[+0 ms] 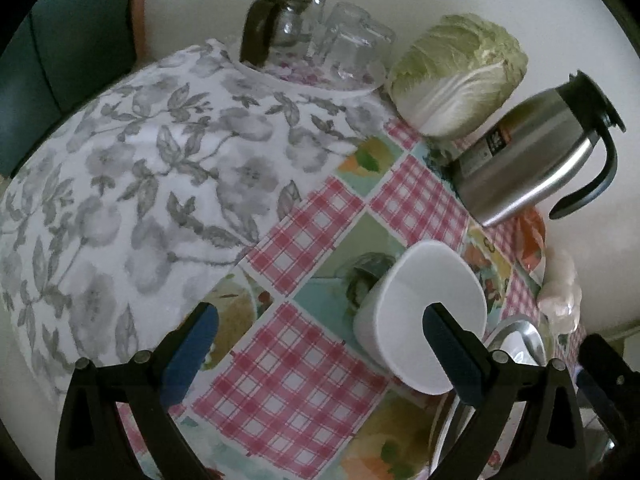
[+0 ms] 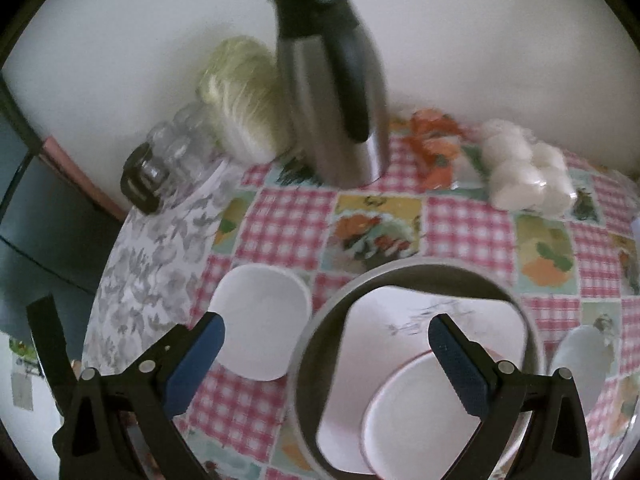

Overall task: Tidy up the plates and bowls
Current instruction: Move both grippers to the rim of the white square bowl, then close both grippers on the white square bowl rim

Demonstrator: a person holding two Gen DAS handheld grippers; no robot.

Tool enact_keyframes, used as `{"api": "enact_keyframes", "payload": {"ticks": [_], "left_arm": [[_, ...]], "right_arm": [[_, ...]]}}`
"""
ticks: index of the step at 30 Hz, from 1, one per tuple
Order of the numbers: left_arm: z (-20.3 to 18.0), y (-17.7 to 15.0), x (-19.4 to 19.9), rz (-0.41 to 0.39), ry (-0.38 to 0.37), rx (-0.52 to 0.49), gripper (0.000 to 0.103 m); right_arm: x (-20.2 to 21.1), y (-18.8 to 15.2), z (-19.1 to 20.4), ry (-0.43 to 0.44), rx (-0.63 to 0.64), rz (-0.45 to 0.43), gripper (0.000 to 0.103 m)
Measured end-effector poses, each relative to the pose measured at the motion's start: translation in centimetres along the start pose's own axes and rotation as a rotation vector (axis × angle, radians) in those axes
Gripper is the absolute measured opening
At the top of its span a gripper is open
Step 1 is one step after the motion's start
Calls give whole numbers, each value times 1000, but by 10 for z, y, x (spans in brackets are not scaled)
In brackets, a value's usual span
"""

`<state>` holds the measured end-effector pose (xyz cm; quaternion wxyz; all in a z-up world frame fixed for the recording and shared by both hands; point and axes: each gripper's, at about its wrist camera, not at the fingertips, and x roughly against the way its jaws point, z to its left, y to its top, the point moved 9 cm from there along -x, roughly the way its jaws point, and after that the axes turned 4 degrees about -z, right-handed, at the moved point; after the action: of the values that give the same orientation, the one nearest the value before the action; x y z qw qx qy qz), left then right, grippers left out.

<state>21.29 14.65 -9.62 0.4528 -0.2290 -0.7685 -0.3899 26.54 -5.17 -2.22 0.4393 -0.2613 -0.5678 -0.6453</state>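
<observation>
Bowl sits near the table edge; both tools spread apart.

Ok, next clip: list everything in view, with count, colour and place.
Bowl: one, white, on the table left of the basin.
Basin: one, grey rim, nearest the right gripper, holding dishes.
Dishes: at least two, white, inside the basin.
Thermos: one, steel and black, far side.
Cabbage: one, pale green, left of the thermos.
Glasses: several, clear, far corner.
Carafe: one, glass with black handle, beside the glasses.
Bag: one, clear, holding white lumps, far right.
Tablecloth: pink check.
Floral cloth: grey and white, left part.
Left gripper: open.
Right gripper: open.
</observation>
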Motion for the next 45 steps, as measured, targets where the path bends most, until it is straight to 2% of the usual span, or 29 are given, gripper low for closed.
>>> {"api": "enact_keyframes", "payload": {"ticks": [4,9,12,15,17,20,23,25,26,29,32,34,36,38,45], "left_arm": [[4,-1,-9,53,-53,47,102],[2,-4,-21,81,-43,42,102],[1,-8,-29,107,-37,44,93],[-2,-12,-36,133,-44,34,83],[-6,-13,-39,142,-48,29,79],[-12,-15,-43,156,-55,9,72],[-17,-18,-48,179,-73,4,62],[-20,-21,-52,198,-90,5,51],[-21,-23,-55,208,-94,6,50],[-24,-27,-58,218,-112,11,46],[-28,-27,-58,215,-128,6,39],[-31,-25,-60,209,-136,5,32],[-33,-23,-59,192,-148,6,23],[-33,-21,-60,183,-135,13,21],[-14,-12,-57,157,-111,66,16]], "right_arm": [[-21,-8,7,-32,32,49,103],[-42,-11,12,-80,107,73,103],[-51,-9,16,-119,167,69,100],[-60,-7,18,-147,222,76,88],[-67,-8,19,-157,243,96,72],[-77,-11,21,-161,272,119,56],[-84,-12,25,-168,304,129,45],[-85,-9,26,-192,331,113,41],[-86,-8,27,-191,336,112,37],[-90,-6,29,-192,351,115,34],[-95,-5,30,-205,367,123,27],[-98,-6,29,-207,355,132,26],[-101,-8,30,-189,342,137,19],[-103,-11,33,-176,344,147,15],[-106,-21,48,-142,353,158,14]]}}
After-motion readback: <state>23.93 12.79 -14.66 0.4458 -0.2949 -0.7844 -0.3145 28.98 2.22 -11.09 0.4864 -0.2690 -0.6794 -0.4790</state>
